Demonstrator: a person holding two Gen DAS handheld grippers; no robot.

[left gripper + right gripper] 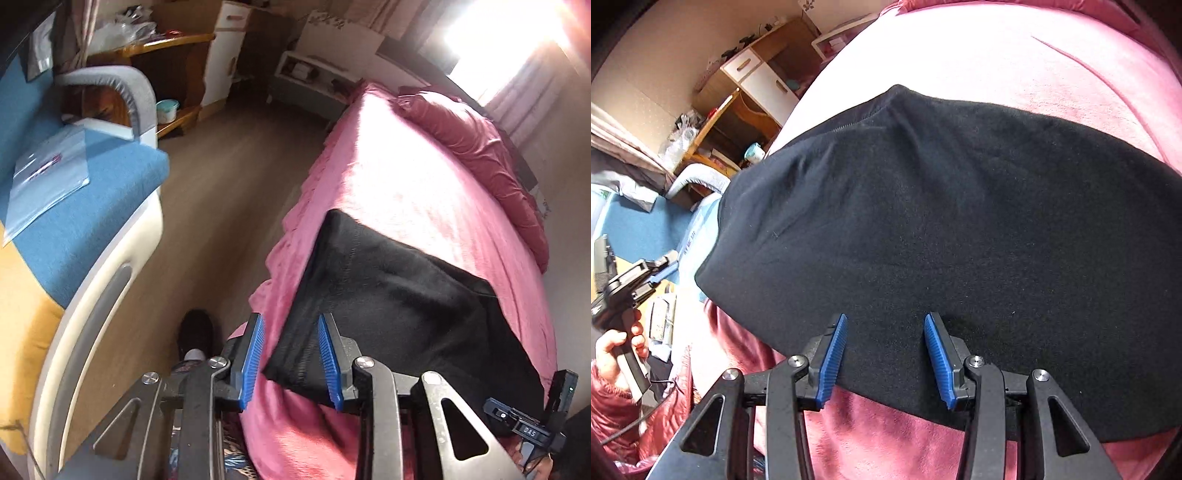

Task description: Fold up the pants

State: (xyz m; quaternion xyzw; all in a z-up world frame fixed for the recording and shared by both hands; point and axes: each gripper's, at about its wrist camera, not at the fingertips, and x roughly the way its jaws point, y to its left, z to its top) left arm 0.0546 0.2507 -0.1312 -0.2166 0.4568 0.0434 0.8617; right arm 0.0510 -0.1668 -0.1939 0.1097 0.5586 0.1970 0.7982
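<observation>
Black pants [391,295] lie folded flat on a pink bed cover [399,177], near the bed's near corner. My left gripper [291,358] is open, its blue pads on either side of the pants' near left corner, just above it. In the right wrist view the pants [942,221] fill the middle as a wide black slab. My right gripper [884,356] is open over the pants' near edge, holding nothing. The left gripper [646,273] shows at the far left of that view, held in a hand.
A blue and yellow sofa [81,206] stands left across a strip of wood floor [221,177]. A dark pink pillow [476,147] lies at the bed's far right. Wooden shelves [750,92] and a white cabinet stand at the far wall. My shoe [195,332] is beside the bed.
</observation>
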